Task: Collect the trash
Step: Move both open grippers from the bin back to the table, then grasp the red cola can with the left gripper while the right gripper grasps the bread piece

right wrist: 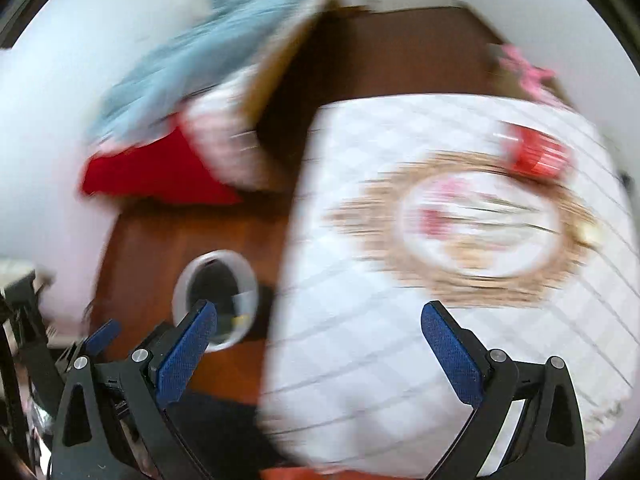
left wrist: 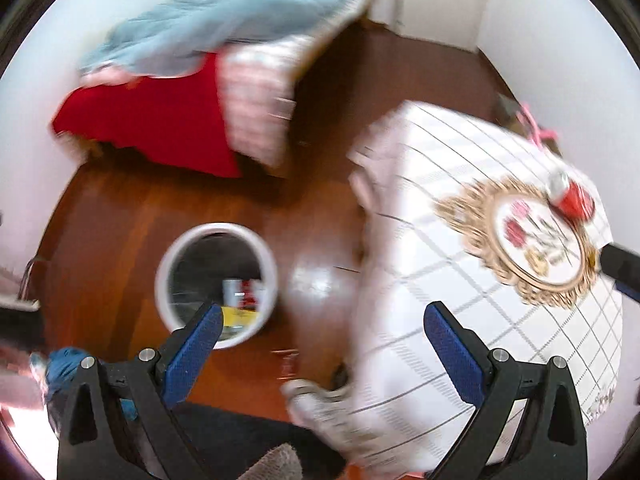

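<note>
A white round trash bin (left wrist: 216, 284) stands on the wooden floor, with cans and a yellow scrap inside. In the right wrist view the same trash bin (right wrist: 216, 300) shows lower left. A red can (left wrist: 570, 194) lies on the white checked tablecloth (left wrist: 460, 280) at the table's far right, blurred as the red can (right wrist: 536, 152) in the right wrist view. My left gripper (left wrist: 322, 332) hangs open above the floor between bin and table, empty. My right gripper (right wrist: 318, 330) is open and empty over the table's near edge. Its neighbour's blue fingertip (right wrist: 106, 332) shows at the left.
A bed with a light blue blanket (left wrist: 224, 24), a red cloth (left wrist: 160, 120) and a pink checked sheet (left wrist: 260, 100) stands at the back left. A person's white shoe (left wrist: 320, 404) rests on the floor by the table. White walls ring the room. Both views are motion-blurred.
</note>
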### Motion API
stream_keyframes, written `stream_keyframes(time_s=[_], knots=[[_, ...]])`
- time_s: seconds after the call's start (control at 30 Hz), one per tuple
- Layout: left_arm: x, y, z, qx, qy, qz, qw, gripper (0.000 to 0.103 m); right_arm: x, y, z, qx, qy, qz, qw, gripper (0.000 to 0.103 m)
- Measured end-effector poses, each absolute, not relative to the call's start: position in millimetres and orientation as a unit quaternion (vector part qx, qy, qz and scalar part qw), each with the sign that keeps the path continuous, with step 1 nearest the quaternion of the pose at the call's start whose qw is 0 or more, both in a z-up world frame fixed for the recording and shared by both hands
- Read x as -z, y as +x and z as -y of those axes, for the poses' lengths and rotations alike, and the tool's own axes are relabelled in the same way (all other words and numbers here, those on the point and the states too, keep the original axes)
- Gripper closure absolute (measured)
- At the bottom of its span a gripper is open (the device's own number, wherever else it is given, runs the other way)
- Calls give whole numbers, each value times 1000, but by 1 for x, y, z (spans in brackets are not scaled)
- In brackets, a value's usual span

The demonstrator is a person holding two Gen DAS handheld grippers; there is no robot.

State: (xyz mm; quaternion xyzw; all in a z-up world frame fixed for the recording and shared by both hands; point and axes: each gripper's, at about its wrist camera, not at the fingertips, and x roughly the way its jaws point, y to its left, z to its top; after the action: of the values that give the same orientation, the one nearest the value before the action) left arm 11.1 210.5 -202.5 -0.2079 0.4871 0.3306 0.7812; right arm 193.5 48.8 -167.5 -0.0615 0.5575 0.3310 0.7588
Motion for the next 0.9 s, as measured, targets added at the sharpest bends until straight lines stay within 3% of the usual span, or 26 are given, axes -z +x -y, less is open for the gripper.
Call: stream_keyframes(time_s=[0.23,0.3,0.37,0.63,0.7,0.77,0.9], knots=[[265,133,-152,-252,-159,-552,779,0,211,334,89,-181,49,-584,790,2],[275,154,-141,-241,-145,-562,778,0,224,362,108,-165,56,-588,790,21],[282,174,-133,-233,-134,-569,777,0,241,388,118,-152,55,-595,787,30],[279,226,-98,-204,-47,-577,790,0,294,430,120,-158,55,-609,776,56],[271,241,-92,-194,-20,-570,798,0,300,435,115,-165,53,-603,779,78],[257,260,-83,-178,23,-555,812,0,300,435,112,-168,45,-596,784,93],[224,302,-53,-120,144,-504,843,0,283,436,118,-164,40,-581,796,96]])
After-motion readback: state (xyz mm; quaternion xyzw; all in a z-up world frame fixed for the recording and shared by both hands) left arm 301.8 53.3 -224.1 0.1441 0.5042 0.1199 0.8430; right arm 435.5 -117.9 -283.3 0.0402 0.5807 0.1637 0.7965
